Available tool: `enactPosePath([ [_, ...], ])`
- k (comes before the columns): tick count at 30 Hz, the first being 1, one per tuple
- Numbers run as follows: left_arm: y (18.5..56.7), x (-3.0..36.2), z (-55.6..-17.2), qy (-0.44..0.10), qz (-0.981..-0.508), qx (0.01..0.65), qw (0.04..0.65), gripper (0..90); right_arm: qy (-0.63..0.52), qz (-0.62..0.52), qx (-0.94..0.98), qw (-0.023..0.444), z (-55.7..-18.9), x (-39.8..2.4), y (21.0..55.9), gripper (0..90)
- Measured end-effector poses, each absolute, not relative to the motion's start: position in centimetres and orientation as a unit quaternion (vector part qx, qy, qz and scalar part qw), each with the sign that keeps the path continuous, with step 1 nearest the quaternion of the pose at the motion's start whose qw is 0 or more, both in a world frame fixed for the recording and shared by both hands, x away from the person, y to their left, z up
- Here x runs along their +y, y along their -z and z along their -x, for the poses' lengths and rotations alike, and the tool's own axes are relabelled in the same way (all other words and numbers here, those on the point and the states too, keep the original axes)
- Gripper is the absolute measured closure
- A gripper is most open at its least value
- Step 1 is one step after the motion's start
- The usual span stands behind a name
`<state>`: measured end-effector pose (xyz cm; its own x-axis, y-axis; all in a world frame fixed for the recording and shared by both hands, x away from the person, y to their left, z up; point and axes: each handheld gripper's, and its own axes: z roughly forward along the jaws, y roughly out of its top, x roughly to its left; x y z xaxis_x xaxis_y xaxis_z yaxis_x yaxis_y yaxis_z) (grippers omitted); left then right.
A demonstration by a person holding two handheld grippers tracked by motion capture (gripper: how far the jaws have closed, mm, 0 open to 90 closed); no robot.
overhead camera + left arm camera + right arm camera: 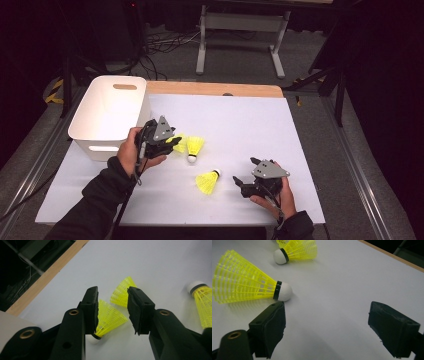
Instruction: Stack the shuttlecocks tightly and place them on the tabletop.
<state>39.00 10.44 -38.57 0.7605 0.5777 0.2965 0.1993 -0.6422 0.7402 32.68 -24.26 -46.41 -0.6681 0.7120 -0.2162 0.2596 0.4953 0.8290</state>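
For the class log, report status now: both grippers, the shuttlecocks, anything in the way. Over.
Left gripper open, fingers astride one shuttlecock, not pressing. Right gripper open, empty, beside nearest shuttlecock. White bin at left. Nothing in the way.

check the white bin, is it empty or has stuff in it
Empty as far as shown: the white bin has bare white walls and floor in the high view.

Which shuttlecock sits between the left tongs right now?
Start at the white bin at the table's left edge. The left tongs lie just right of it. Of three yellow shuttlecocks, it's the one between those jaws, half hidden from above; the others lie in the open.
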Motion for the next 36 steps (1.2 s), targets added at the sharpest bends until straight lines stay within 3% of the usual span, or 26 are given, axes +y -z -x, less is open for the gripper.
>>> enactPosePath([
  [15, 39.7, 13.4, -37.0, -0.277, -0.857, 0.197, 0.387, 53.2, -0.419, -0.289, 0.809, 0.293, -32.3, -24.1, 46.0, 16.1],
  [36, 42.2, 16.3, -34.3, -0.285, -0.850, 0.132, 0.422, 31.0, -0.419, -0.277, 0.811, 0.300, -31.9, -23.7, 45.8, 16.1],
])
